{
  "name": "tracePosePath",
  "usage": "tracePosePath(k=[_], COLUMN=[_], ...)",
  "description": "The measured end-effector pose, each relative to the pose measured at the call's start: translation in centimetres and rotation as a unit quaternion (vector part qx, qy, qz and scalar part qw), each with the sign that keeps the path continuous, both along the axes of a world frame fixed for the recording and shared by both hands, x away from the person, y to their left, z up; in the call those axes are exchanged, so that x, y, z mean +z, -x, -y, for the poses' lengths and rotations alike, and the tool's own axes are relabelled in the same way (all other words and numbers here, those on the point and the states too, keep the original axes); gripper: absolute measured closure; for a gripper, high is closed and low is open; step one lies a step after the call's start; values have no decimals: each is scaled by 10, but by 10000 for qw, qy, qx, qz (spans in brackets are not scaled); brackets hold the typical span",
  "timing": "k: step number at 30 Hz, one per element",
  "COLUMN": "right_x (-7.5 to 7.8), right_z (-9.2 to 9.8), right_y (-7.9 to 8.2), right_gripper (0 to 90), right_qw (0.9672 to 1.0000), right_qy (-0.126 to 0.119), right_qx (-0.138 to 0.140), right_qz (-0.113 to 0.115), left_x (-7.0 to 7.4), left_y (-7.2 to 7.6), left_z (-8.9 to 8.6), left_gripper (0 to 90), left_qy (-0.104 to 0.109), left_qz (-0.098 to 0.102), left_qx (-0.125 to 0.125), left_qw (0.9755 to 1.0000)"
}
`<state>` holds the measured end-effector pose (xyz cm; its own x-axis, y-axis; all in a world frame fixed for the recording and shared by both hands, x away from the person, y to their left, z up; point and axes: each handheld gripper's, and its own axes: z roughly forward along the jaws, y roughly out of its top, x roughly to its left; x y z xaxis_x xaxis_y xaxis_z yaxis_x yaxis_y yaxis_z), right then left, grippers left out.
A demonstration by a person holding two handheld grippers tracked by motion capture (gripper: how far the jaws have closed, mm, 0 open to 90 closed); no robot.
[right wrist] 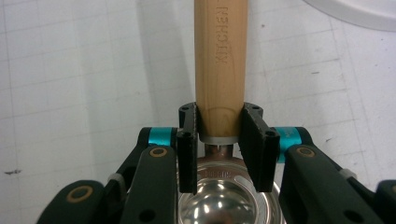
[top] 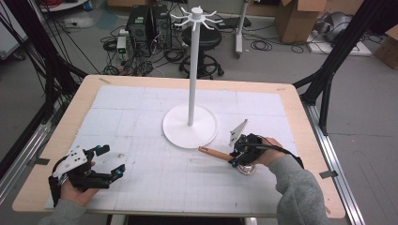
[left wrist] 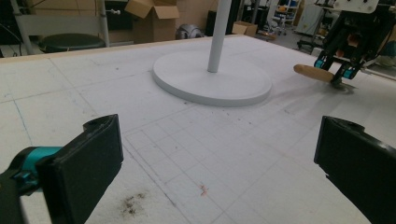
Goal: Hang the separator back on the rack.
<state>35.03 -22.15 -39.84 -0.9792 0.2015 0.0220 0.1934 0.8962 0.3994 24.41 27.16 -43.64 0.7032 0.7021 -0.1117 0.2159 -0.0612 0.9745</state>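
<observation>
Right claw [right wrist: 219,133]: closed on the ladle [right wrist: 219,60], pads on the wooden handle's lower end, by the metal collar.
Left claw [top: 110,161]: open, empty, near the table's [top: 300,122] front left corner.
Ladle place: lying toward the front right edge, beside the white stand [top: 190,125].
Handling: stiff, light; smooth round wood may roll, and the steel bowl [right wrist: 224,205] weighs that end.
Hold: near the collar.

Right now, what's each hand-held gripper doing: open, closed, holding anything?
Left hand-held gripper: open, holding nothing.
Right hand-held gripper: closed on the wooden handle of the metal scoop.
</observation>
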Motion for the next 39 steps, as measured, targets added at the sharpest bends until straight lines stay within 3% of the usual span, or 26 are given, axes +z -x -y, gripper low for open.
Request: tracePosePath(k=[12, 21, 30, 36, 39], right_x=[13, 25, 31, 32, 34], right_z=[7, 14, 21, 25, 27], right_y=[2, 4, 4, 6, 7], right_gripper=[695, 695, 694, 694, 694], right_qw=[9991, 9958, 9864, 9806, 9750], right_qy=[-394, -814, -1426, -1663, -1865], right_qx=[-85, -292, -691, -918, -1081], right_qz=[96, 304, 437, 487, 531], left_x=[0, 0, 0, 0, 0], left_y=[0, 0, 0, 0, 0], left_z=[0, 0, 0, 1, 0], left_gripper=[17, 17, 17, 17, 17], left_qy=[-9, -5, 1, 16, -5], left_qz=[-17, -9, -8, -18, -8], left_qx=[8, 6, 2, 9, 5], left_qw=[10000, 10000, 10000, 10000, 10000])
